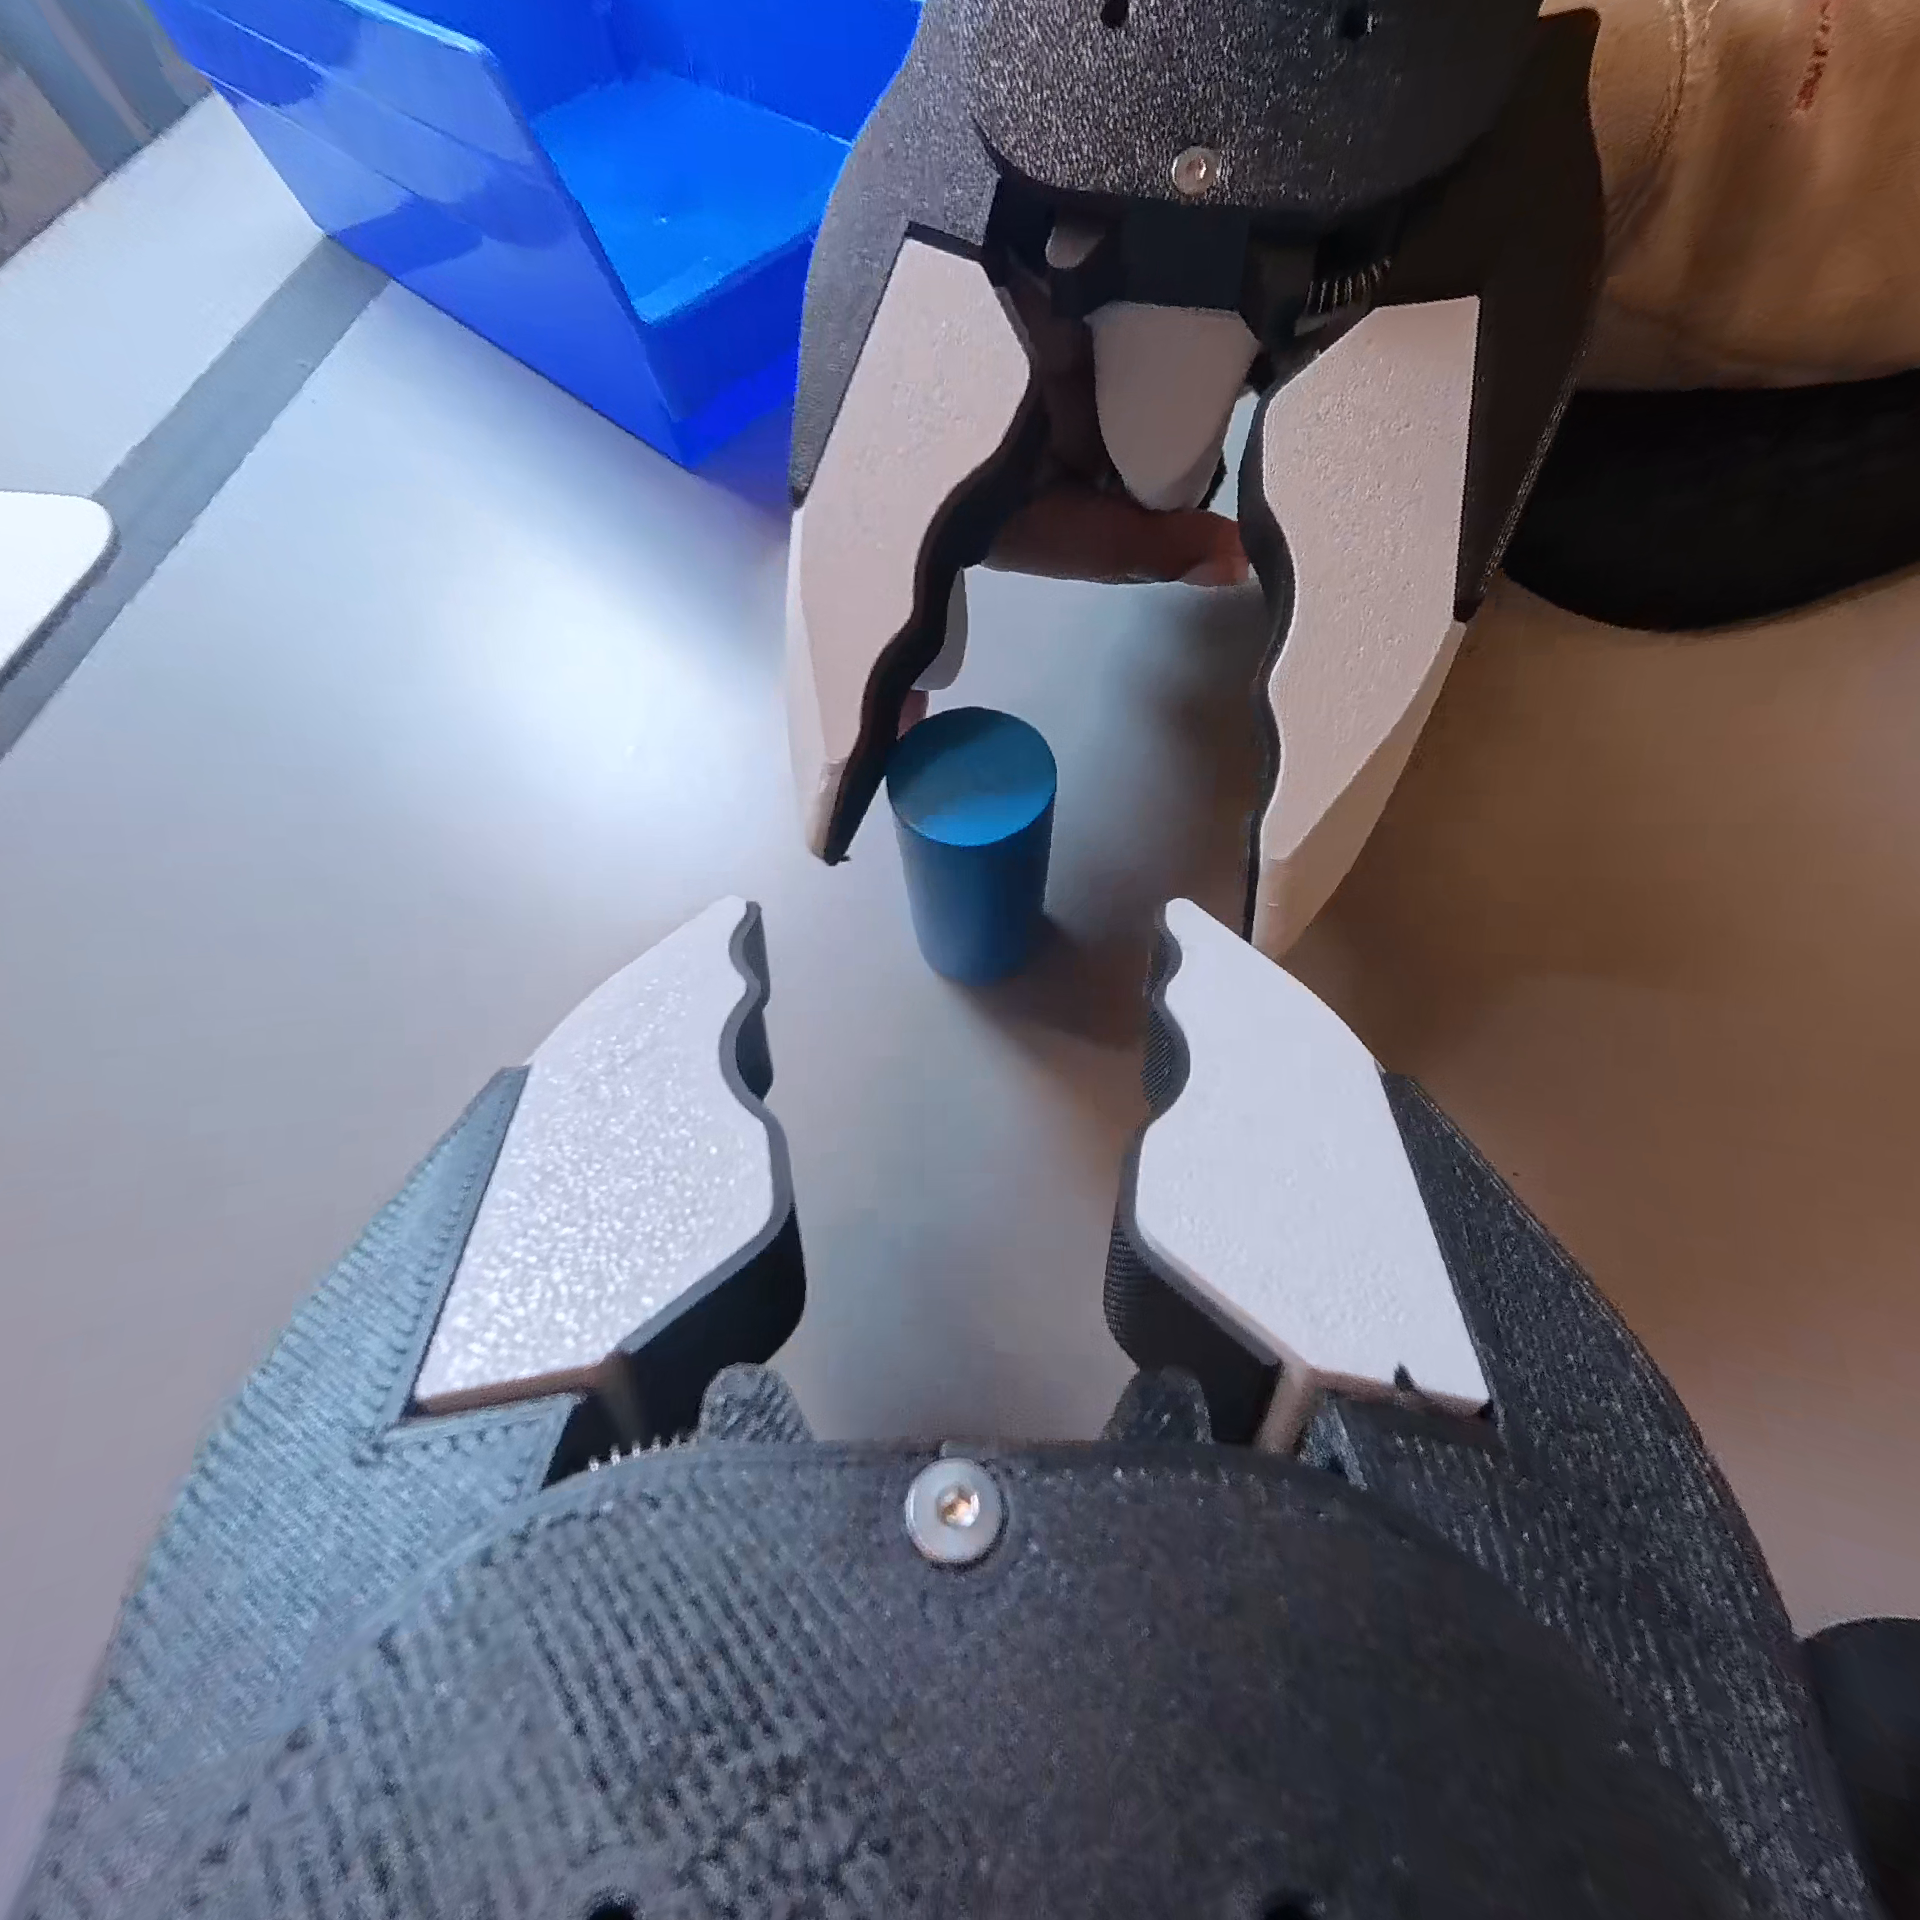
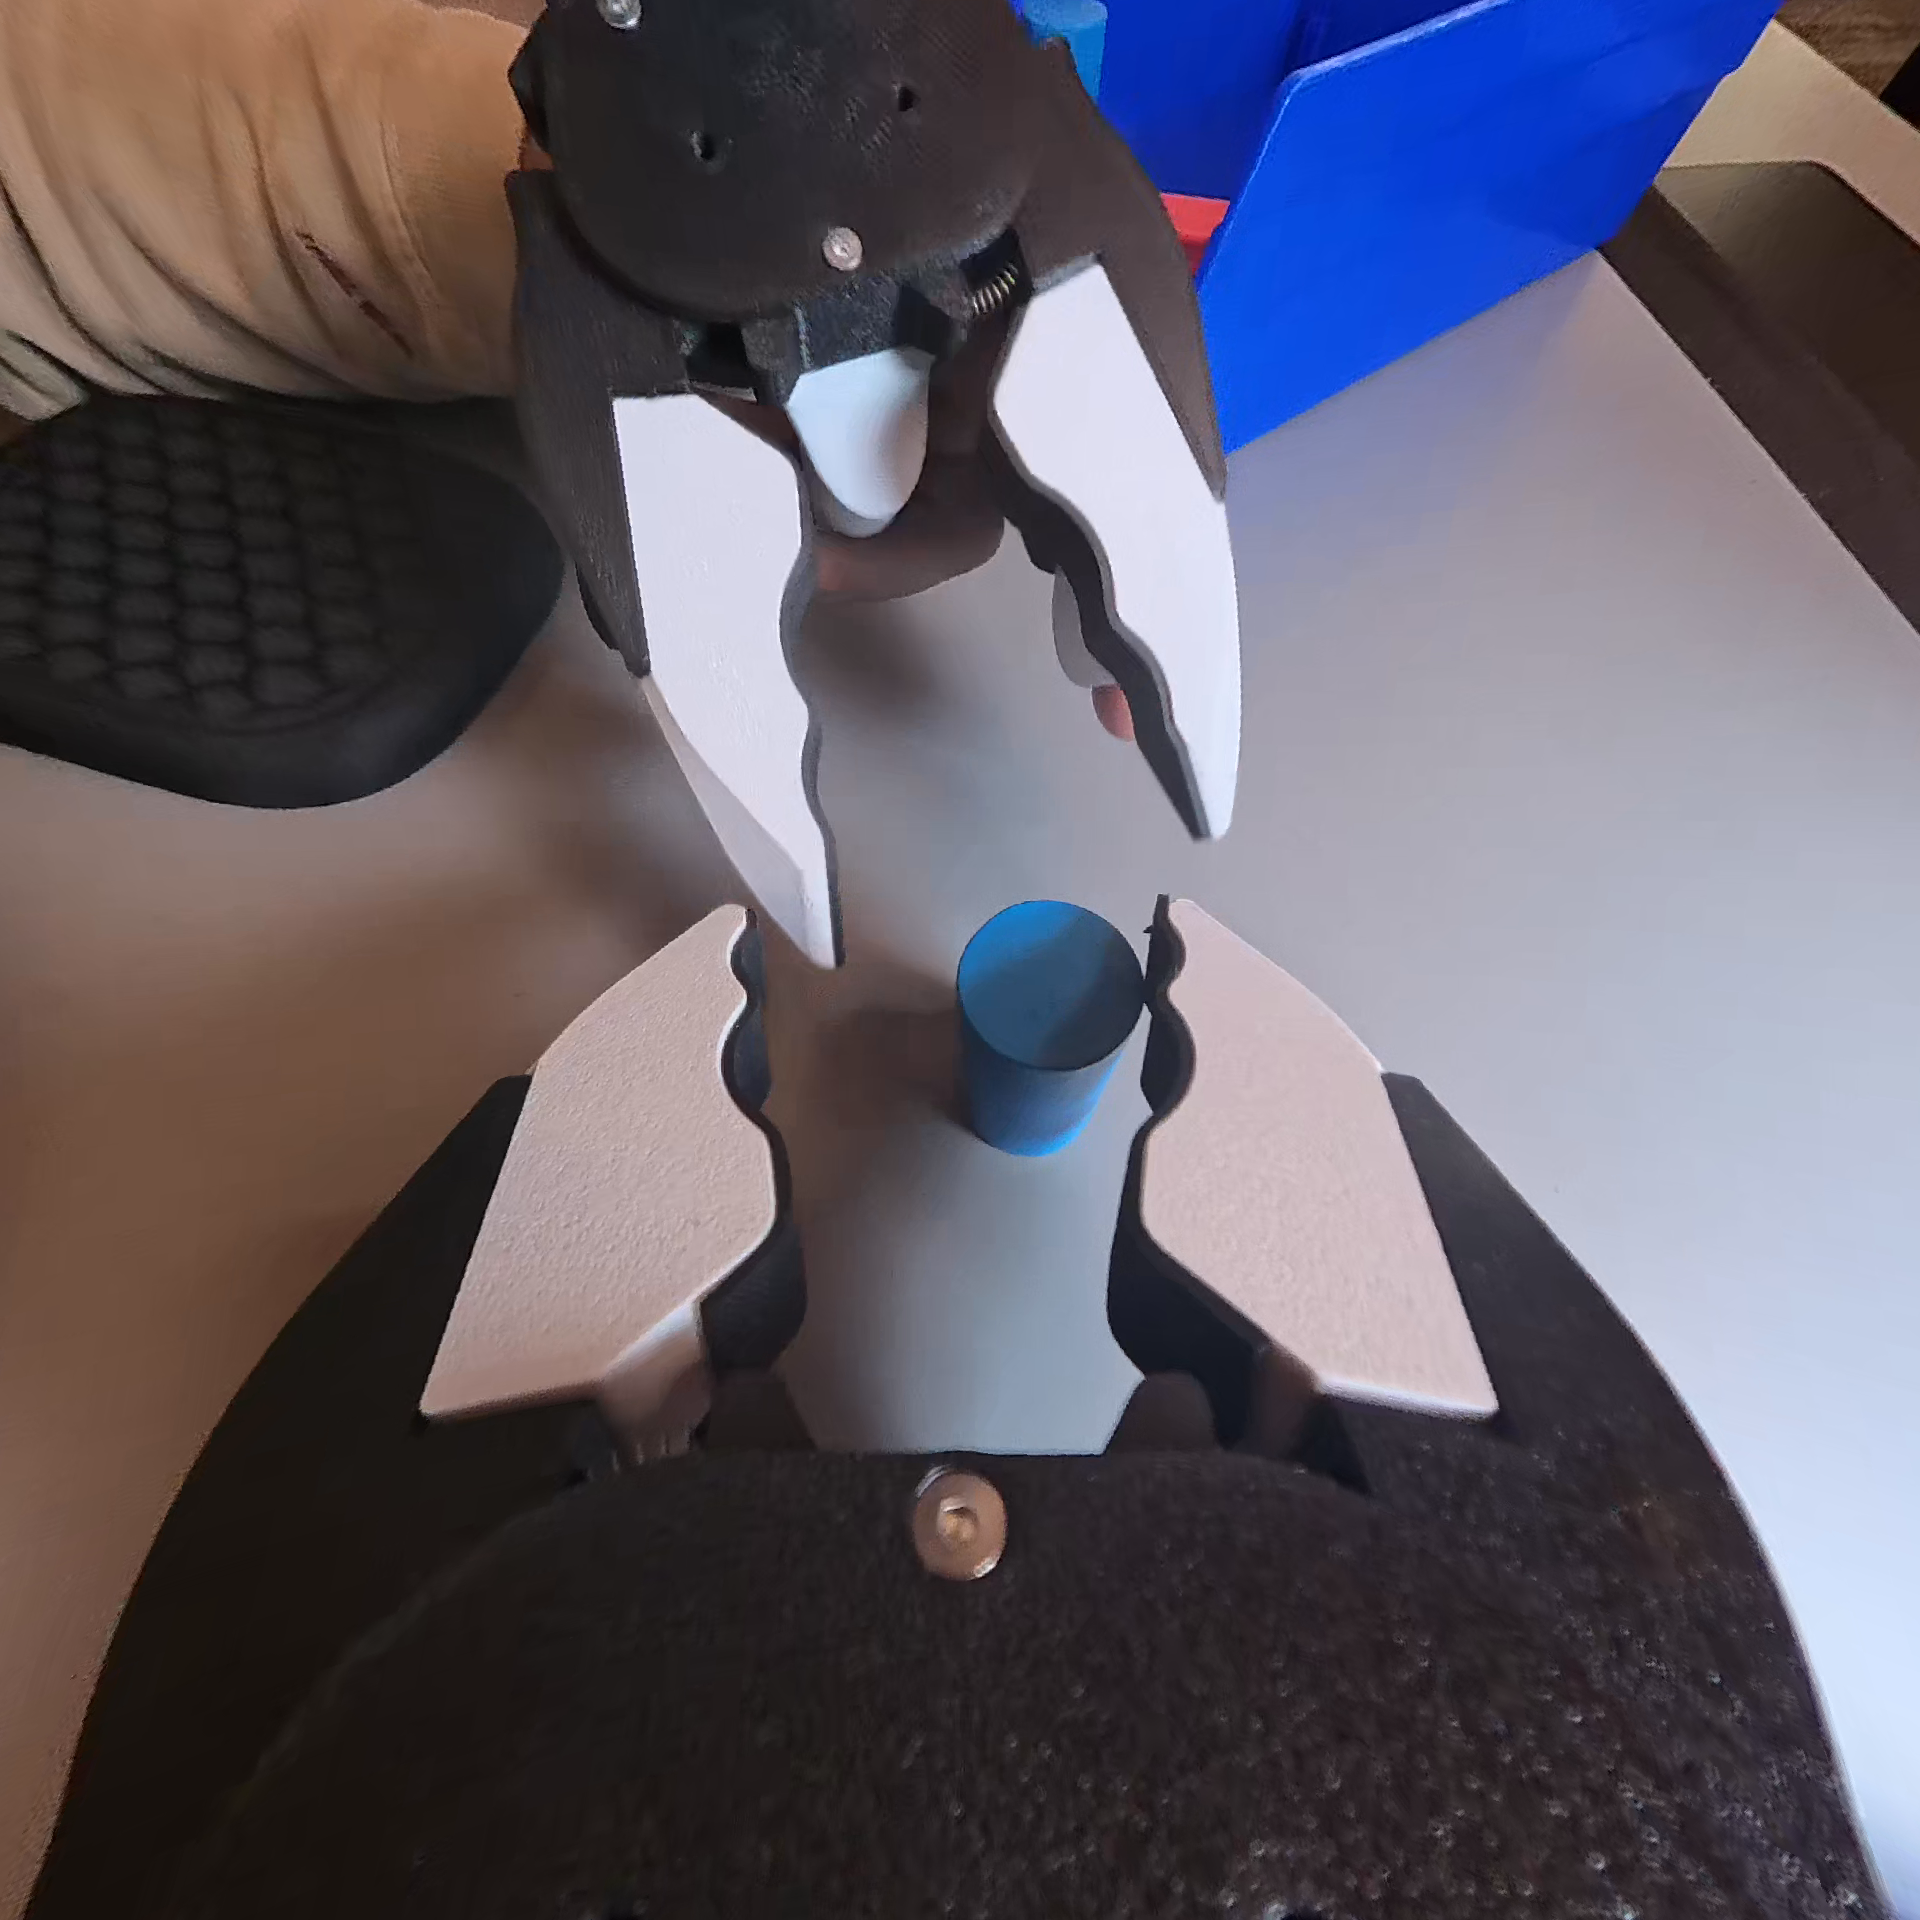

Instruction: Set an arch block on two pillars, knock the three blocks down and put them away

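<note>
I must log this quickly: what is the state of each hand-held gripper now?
Left hand-held gripper: open, holding nothing.
Right hand-held gripper: open, holding nothing; the blue cylinder stands upright on the table between its fingers.

Ahead of my left claw (image 1: 956, 914) stands a deep-blue cylinder (image 1: 975, 847). Both my claws are black, ridged print with pale grey, speckled finger plates (image 1: 623, 1195). Beyond and left of the other claw (image 1: 1049, 873) sits a bright blue bin (image 1: 582, 270). From my right claw (image 2: 956, 914), red (image 2: 1195, 223) shows inside that bin. The table (image 1: 416, 831) is plain light grey. Left of the far claw lies a black honeycomb-patterned cushion (image 2: 208, 603), with a beige sleeve (image 2: 239, 197) above.
</note>
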{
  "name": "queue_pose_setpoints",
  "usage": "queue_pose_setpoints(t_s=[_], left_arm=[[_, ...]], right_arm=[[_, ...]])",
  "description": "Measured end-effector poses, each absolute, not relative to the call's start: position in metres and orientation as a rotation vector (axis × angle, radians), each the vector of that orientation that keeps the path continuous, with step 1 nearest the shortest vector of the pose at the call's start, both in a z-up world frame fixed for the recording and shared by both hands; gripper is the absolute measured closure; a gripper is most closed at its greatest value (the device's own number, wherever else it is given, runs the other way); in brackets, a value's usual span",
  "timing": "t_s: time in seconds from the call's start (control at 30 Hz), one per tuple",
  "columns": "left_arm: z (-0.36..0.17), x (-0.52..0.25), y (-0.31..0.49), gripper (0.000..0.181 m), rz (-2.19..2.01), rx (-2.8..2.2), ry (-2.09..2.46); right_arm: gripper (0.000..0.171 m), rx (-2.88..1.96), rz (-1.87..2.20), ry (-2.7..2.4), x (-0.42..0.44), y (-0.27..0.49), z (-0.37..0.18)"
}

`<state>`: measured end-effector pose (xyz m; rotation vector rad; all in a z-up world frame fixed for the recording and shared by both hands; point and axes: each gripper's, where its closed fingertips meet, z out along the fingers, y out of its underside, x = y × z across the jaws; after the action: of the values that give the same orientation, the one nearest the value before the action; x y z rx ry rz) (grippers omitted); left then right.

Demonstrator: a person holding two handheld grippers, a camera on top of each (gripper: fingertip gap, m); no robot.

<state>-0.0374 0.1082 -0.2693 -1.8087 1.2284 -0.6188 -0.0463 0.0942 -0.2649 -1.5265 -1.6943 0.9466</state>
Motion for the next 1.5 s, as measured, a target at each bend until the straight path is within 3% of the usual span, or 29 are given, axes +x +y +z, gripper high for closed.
queue_pose_setpoints(t_s=[0.57,0.67,0.9,1.23,1.33,1.5], left_arm=[[-0.244,-0.06,0.098,0.131,-0.48,-1.668,0.996],[-0.245,-0.058,0.096,0.131,-0.443,-1.653,1.029],[-0.239,-0.062,0.099,0.137,-0.473,-1.653,0.983],[-0.241,-0.071,0.106,0.14,-0.495,-1.689,0.931],[-0.227,-0.084,0.109,0.141,-0.441,-1.715,0.917],[-0.186,-0.173,0.096,0.13,-0.327,-2.013,0.963]], right_arm=[[0.119,-1.613,0.611,-1.741,-0.039,0.11,-0.277],[0.136,-1.654,0.553,-1.721,-0.037,0.117,-0.279],[0.136,-1.694,0.483,-1.548,-0.023,0.15,-0.258],[0.136,-1.797,0.563,-1.586,-0.013,0.157,-0.286],[0.115,-1.773,0.574,-1.57,-0.014,0.157,-0.278],[0.111,-1.654,0.628,-1.442,-0.009,0.162,-0.23]])
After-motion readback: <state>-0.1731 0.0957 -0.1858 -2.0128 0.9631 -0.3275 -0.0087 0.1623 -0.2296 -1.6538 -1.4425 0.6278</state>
